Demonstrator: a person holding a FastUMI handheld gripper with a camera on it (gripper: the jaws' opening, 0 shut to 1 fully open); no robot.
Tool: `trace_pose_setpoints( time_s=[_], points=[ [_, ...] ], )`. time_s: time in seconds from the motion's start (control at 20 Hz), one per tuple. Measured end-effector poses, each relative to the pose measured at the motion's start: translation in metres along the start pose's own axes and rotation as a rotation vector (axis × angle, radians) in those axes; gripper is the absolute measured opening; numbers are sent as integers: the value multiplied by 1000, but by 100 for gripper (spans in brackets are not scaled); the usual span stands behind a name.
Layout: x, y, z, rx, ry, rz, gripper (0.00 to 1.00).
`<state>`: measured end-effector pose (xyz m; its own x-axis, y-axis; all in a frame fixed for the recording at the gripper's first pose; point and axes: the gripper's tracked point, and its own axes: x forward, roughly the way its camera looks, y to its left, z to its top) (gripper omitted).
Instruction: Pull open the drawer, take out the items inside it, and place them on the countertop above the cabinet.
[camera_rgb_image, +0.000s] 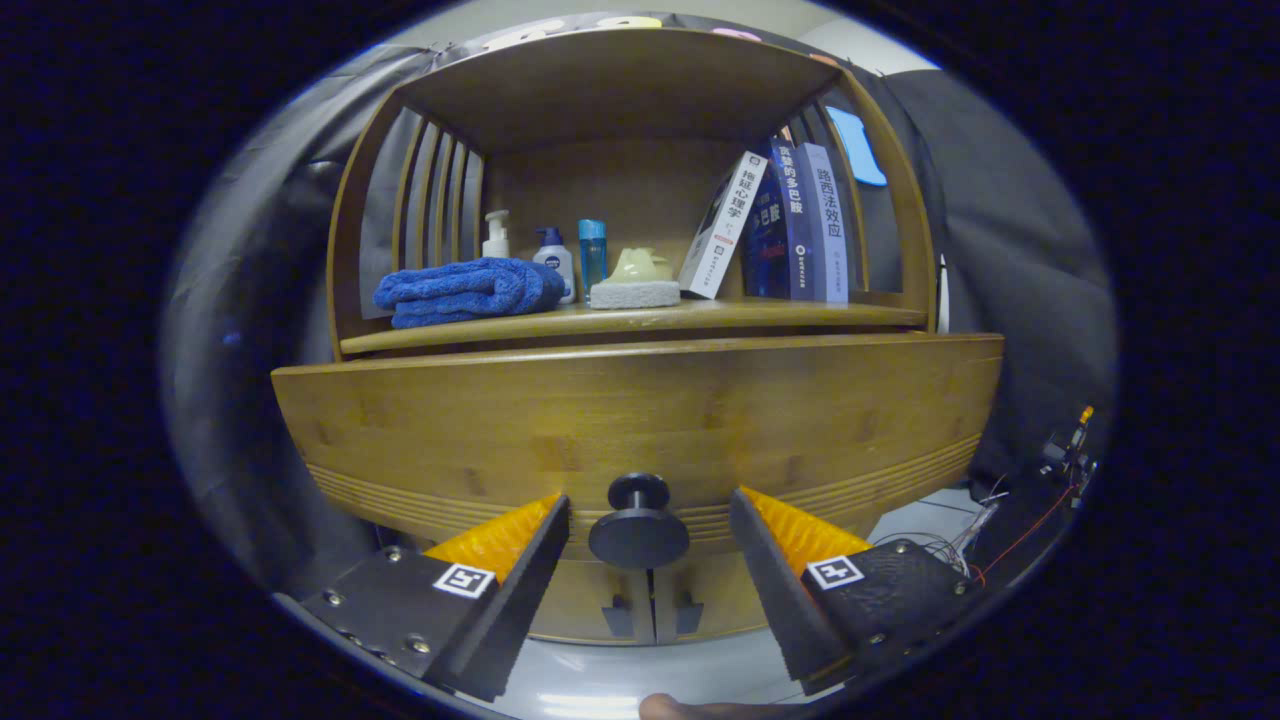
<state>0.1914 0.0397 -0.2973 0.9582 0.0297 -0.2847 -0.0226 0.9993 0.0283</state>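
My gripper (648, 505) is spread wide, its fingers flanking but not touching the round black knob (639, 532) on the closed wooden drawer (640, 420)

A wooden cabinet (640, 400) carries an open shelf (640, 318) holding a folded blue towel (465, 290), a pump bottle (496, 235), two more bottles (575, 258), a sponge (634, 293) and leaning books (790, 225); gripper (648, 505) fingers parted around the drawer knob (638, 528).
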Motion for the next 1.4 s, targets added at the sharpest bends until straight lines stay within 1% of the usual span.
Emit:
trace_pose_setpoints(
  time_s=[0.1,0.3,0.5,0.8,0.9,1.0,1.15,1.3,1.4],
  points=[
    [7,2,2,14,9,3,98],
    [17,2,6,1,41,6,97],
    [32,7,13,25,38,12,97],
    [58,13,29,27,2,16,97],
    [61,17,38,50,-27,22,97],
    [62,20,43,51,-50,30,97],
    [61,20,44,55,-46,36,97],
    [49,22,64,104,-89,39,98],
    [37,24,66,109,-86,44,97]
  ],
)
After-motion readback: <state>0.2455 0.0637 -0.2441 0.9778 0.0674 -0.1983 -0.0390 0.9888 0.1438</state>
